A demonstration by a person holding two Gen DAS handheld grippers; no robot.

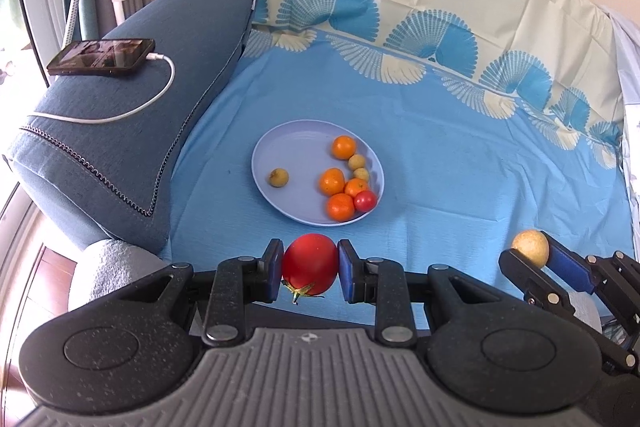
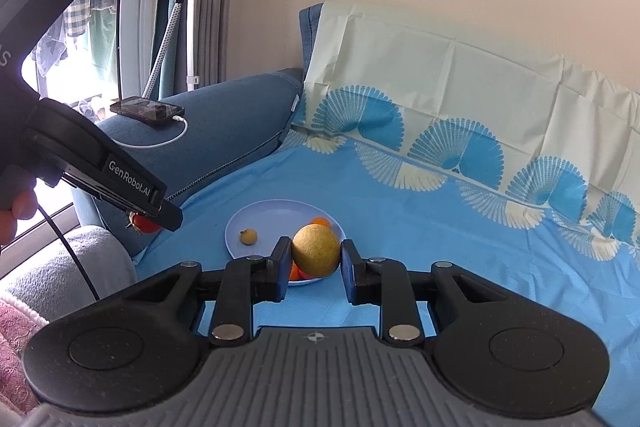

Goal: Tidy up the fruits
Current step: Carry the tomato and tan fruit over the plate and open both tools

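My left gripper (image 1: 310, 265) is shut on a red tomato (image 1: 310, 263), held above the blue cloth in front of the lilac plate (image 1: 296, 147). The plate holds several oranges (image 1: 343, 147), a small red tomato (image 1: 365, 201) and small yellow-brown fruits (image 1: 279, 177). My right gripper (image 2: 314, 254) is shut on a yellow-brown round fruit (image 2: 316, 249), held above the near side of the plate (image 2: 272, 213). The right gripper with its fruit (image 1: 530, 246) also shows at the right of the left wrist view. The left gripper (image 2: 152, 217) and its tomato (image 2: 145, 223) show at the left of the right wrist view.
A blue patterned cloth (image 1: 460, 167) covers the sofa seat and back. A blue sofa armrest (image 1: 132, 115) at left carries a phone (image 1: 102, 56) on a white charging cable (image 1: 160, 91). A garment steamer stand (image 2: 188, 7) stands by the window. A grey cushion (image 2: 72, 267) lies at lower left.
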